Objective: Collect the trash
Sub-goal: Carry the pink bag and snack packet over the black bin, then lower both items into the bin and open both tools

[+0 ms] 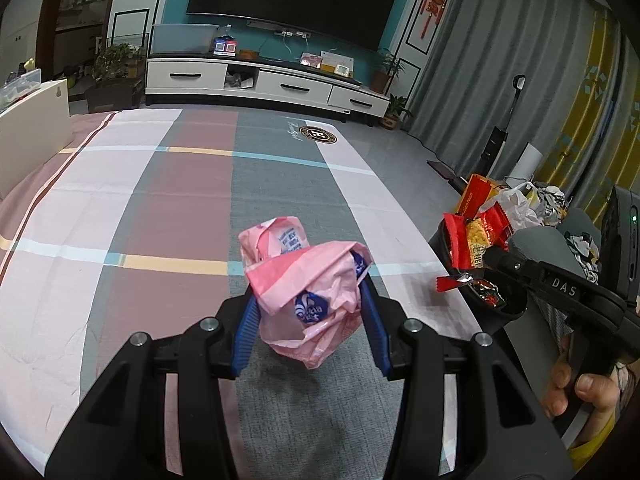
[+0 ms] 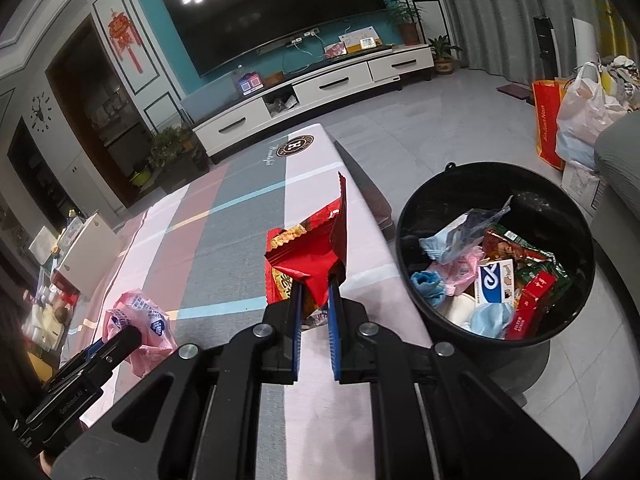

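The right gripper [image 1: 490, 258] carries raised letters "DAS" on its arm in the left wrist view. The left gripper [image 2: 132, 334], seen from the right wrist, bears small pale lettering along its side, too small to read. An orange-red bag [image 2: 546, 120] on the floor reads "JinJianNan" down its face. A red box [image 2: 528, 312] in the black bin [image 2: 420, 216] shows "SILVER LINING", though this is hard to make out. The tablecloth [image 2: 240, 240] has a round emblem [image 2: 298, 145] with an "H" at its centre, beside cursive script that stays illegible.
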The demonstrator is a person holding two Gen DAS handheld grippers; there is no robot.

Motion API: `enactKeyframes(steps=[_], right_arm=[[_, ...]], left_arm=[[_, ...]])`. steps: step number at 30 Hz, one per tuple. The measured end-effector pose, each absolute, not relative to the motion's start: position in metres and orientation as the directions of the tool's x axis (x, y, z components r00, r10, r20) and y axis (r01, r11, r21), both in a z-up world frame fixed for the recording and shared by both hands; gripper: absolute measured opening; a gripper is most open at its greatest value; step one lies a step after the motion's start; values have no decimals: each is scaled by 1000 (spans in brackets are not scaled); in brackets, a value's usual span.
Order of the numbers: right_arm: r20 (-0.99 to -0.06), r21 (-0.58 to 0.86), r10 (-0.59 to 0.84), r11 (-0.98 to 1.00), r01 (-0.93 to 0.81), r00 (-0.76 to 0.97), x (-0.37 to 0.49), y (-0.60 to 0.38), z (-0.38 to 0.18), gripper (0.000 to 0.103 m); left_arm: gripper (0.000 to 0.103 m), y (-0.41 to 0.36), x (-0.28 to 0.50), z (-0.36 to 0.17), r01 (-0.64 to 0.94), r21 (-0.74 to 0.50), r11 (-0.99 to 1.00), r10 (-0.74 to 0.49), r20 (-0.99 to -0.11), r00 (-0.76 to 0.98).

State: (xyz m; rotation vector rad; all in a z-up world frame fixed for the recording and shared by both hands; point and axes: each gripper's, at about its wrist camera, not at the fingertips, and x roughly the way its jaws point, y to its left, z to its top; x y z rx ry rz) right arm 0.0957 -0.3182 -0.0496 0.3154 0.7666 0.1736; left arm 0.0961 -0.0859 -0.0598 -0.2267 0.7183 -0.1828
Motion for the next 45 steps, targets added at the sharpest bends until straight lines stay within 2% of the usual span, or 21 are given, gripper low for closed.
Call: enactKeyframes(steps=[11,29,41,45], right_arm=[[-637,348,241,937,-6,732,90,-357,-44,12],[-625,370,150,921,122,766,72,-438,-45,12],[-608,332,4,910,250,794,69,-475,-44,12],[-617,353,3,895,274,787,74,-489,-49,12]], left_arm=[[48,-117,104,-44,138,-235,962,-257,-617,743],[48,-214,119,-34,287,-219,932,-360,-619,698],[48,-267,144,-29,364,-224,904,-420,-621,661],[48,-286,156,-34,387,-228,893,-438,-634,637]])
